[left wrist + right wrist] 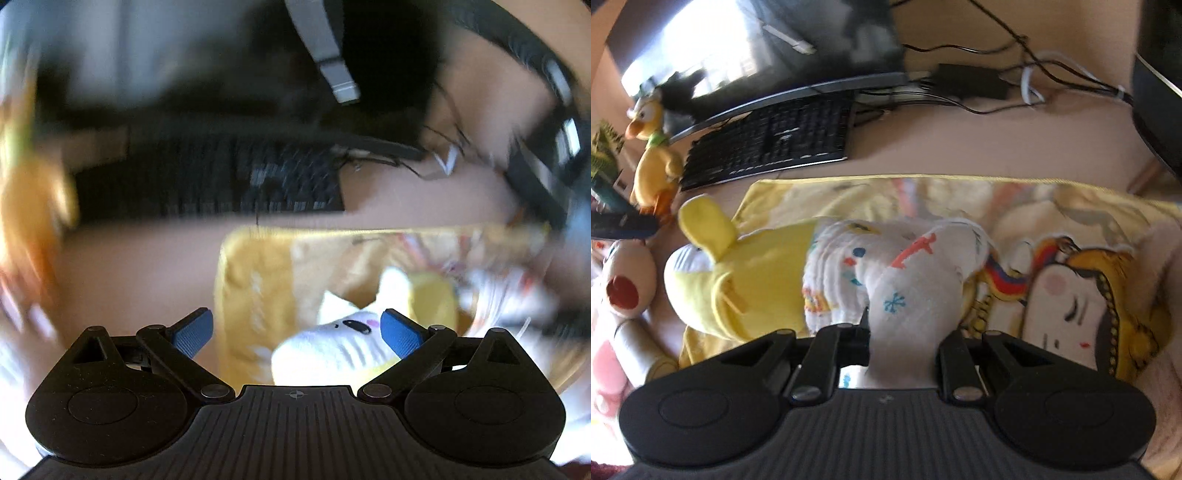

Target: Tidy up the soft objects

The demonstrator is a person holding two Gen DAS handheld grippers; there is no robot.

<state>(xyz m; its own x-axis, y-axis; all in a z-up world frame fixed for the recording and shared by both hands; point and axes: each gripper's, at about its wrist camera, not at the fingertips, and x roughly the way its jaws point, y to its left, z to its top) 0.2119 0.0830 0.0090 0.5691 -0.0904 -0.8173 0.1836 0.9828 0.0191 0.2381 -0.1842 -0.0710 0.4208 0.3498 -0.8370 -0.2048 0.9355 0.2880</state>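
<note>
My right gripper (905, 332) is shut on a bunched white cloth (905, 280) with coloured prints, which hides its fingertips. The cloth drapes over a yellow and white plush toy (738, 277) lying on a yellow printed towel (1071, 295). The left wrist view is blurred by motion. There my left gripper (297, 332) stands open, its blue pads (194, 332) wide apart. The white face of the plush toy (332, 350) shows between the pads, lower down on the yellow towel (258, 295), and neither pad presses on it.
Behind the towel a black keyboard (768, 144) lies in front of a monitor (757, 48), with cables and a power brick (971, 81) at the back. A yellow duck plush (653, 155) and a pale plush with a red mouth (624, 288) sit at the left.
</note>
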